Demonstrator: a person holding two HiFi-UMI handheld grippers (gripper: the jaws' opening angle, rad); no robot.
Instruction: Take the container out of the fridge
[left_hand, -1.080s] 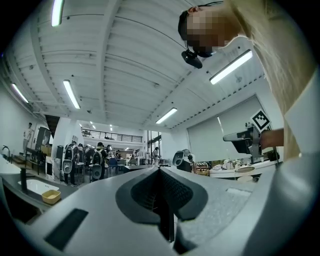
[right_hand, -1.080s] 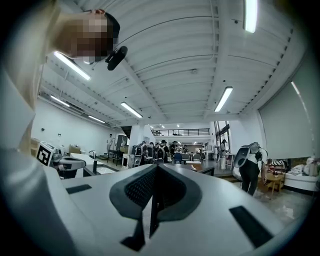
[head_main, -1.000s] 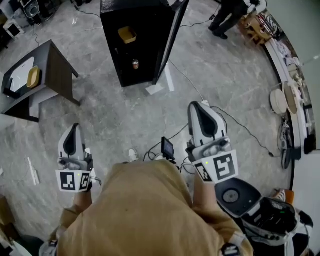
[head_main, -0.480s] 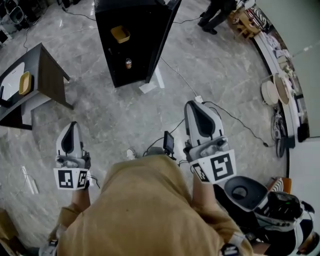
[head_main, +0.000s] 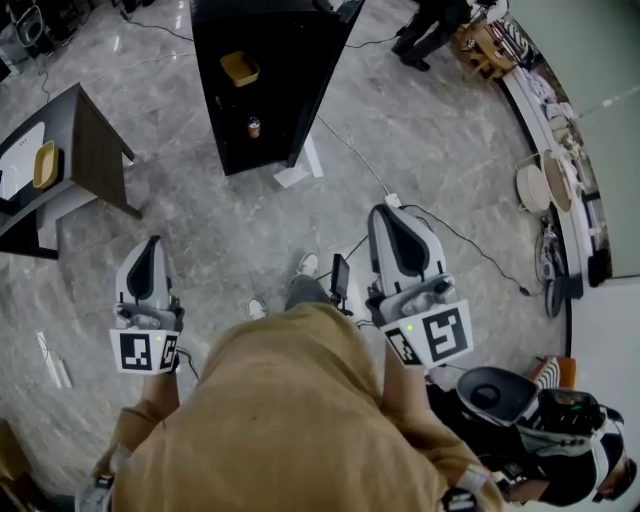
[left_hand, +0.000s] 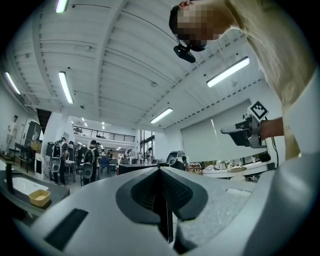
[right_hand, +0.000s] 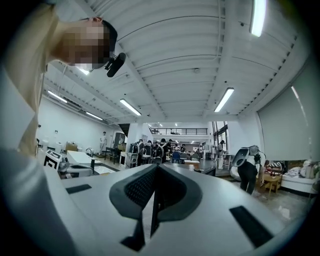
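A black fridge (head_main: 265, 90) stands across the floor with its door (head_main: 335, 70) swung open to the right. A yellow container (head_main: 240, 68) sits on its upper shelf and a small jar (head_main: 254, 128) on a lower shelf. My left gripper (head_main: 150, 245) and right gripper (head_main: 392, 212) are held out in front of the person's body, far short of the fridge and pointing toward it. Both are shut and empty, the jaws pressed together in the left gripper view (left_hand: 167, 220) and the right gripper view (right_hand: 155, 210).
A dark table (head_main: 85, 140) at the left carries a yellow bowl (head_main: 44, 165) and a white tray. Cables (head_main: 450, 240) trail over the marble floor. A person (head_main: 430, 30) stands at the top right beside a curved counter (head_main: 555, 170). A machine (head_main: 500, 385) sits at the lower right.
The fridge and table have slid a little toward the top and left of the view, and a foot now shows ahead of the person. Both grippers stayed shut.
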